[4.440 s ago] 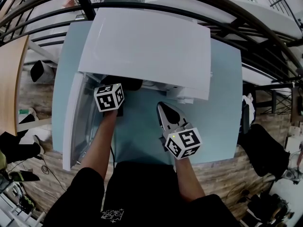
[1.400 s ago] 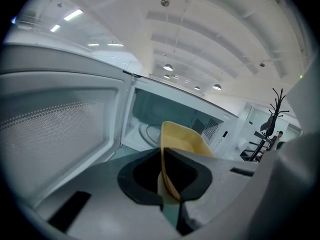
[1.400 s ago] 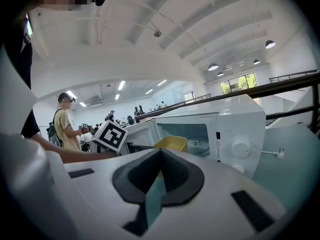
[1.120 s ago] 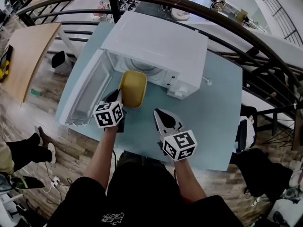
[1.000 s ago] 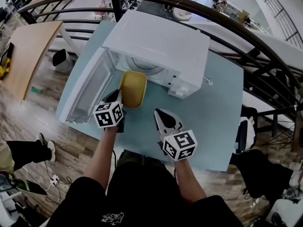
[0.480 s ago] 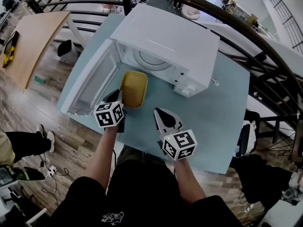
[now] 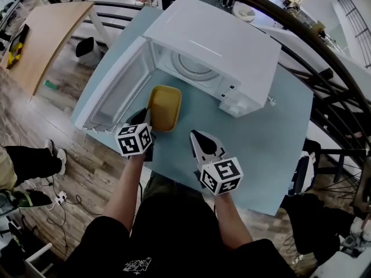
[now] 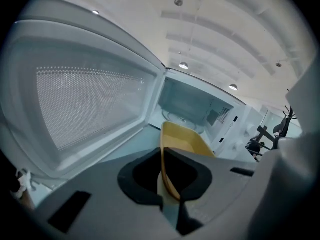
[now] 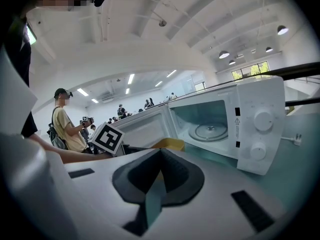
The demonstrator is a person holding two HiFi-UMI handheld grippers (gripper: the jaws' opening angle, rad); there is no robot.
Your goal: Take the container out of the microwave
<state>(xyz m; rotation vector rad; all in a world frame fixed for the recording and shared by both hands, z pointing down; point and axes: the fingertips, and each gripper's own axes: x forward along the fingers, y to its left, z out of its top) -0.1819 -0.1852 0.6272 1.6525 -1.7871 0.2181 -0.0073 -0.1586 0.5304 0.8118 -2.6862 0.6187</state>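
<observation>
Container [image 7: 164, 107] yellow, outside open microwave [image 7: 214, 51], over desk [image 7: 261, 138] | left hand-held gripper [image 7: 145, 116] clamped on its rim | right hand-held gripper [image 7: 195, 135] closed, empty

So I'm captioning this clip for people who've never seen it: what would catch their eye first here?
The yellow container, bright against the pale blue table, is out in front of the white microwave, with the left gripper shut on its near rim. Behind it the door stands wide open to the left, showing a bare glass turntable. The right gripper hovers shut and empty over the table.
</observation>
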